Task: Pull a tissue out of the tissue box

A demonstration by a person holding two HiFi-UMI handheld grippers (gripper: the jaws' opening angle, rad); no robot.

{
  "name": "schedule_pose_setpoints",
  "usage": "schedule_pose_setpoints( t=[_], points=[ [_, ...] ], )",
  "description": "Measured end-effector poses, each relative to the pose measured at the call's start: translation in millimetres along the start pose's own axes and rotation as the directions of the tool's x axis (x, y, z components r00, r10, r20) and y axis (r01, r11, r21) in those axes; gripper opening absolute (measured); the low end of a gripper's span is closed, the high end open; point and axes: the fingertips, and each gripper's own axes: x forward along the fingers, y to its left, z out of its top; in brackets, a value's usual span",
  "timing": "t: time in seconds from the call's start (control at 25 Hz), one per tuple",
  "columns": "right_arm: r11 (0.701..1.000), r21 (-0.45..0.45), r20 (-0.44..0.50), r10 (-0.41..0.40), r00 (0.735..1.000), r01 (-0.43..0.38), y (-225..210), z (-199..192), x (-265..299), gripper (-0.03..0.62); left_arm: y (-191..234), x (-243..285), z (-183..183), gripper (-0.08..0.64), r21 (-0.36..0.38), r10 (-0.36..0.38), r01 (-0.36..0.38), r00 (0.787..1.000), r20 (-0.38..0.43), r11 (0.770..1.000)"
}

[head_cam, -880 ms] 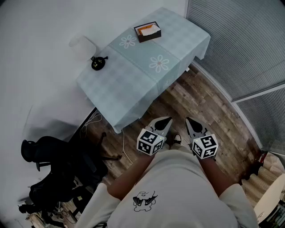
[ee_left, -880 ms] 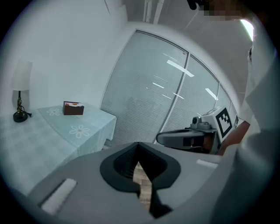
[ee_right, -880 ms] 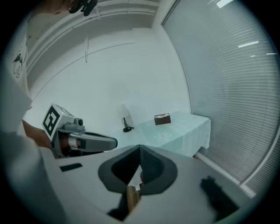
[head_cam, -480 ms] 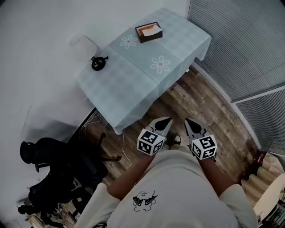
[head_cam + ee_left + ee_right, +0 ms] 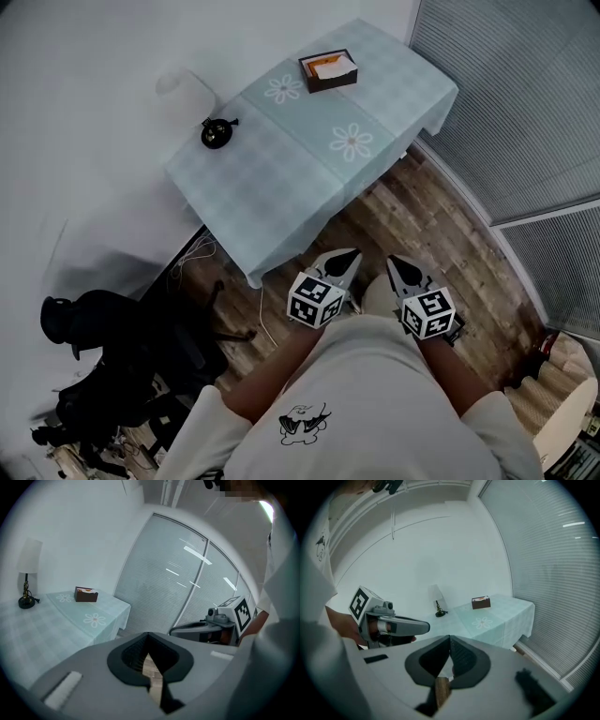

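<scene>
1 table (image 5: 281, 187) in a pale checked cloth with 2 flower motifs (image 5: 352, 142) carries 1 tissue box (image 5: 328, 71) near its far end by the wall-side edge. It also carries 1 lamp (image 5: 192, 103) on the same edge toward the near-left corner. 2 grippers, left gripper (image 5: 352, 253) and right gripper (image 5: 392, 261), sit side by side over the wood floor (image 5: 422, 216) off the table's near end, well apart from the box, each with its 2 jaws pressed together on nothing; 1 black chair (image 5: 103, 328) stands left of them.
</scene>
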Motion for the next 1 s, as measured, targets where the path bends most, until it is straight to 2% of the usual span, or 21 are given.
schedule_pose_setpoints(
  t=[0.16, 0.32, 0.56, 0.68, 0.8, 1.0],
  points=[
    [1.0, 0.019, -0.009, -0.011, 1.0, 0.011, -30.1, 4.9, 19.7, 0.012, 19.9, 18.7, 8.0, 0.005, -0.013, 0.014, -0.014, 1.0, -0.001, 1.0],
    [0.999, 0.032, 0.01, -0.001, 1.0, 0.0, -77.9, 24.0, 61.1, 0.012, 59.4, 55.7, 30.6, 0.005, -0.007, 0.052, -0.052, 0.999, -0.002, 0.999],
    [0.999, 0.026, 0.019, 0.041, 0.999, -0.042, -164.8, 82.9, 133.6, 0.012, 125.5, 132.5, 97.6, 0.005, -0.015, 0.121, -0.121, 0.993, 0.001, 0.993],
    [0.996, -0.019, 0.012, 0.087, 0.996, -0.087, -207.2, 129.1, 164.8, 0.012, 153.2, 174.4, 145.4, 0.005, -0.023, 0.156, -0.156, 0.988, 0.016, 0.988],
    [0.982, -0.112, -0.014, 0.155, 0.988, -0.155, -239.4, 167.5, 195.4, 0.012, 181.6, 210.0, 188.6, 0.005, -0.025, 0.187, -0.186, 0.982, 0.029, 0.982],
    [0.945, -0.204, -0.085, 0.244, 0.966, -0.257, -274.8, 196.6, 238.8, 0.012, 219.5, 234.0, 231.8, 0.005, -0.075, 0.259, -0.254, 0.964, 0.056, 0.964]
  ],
)
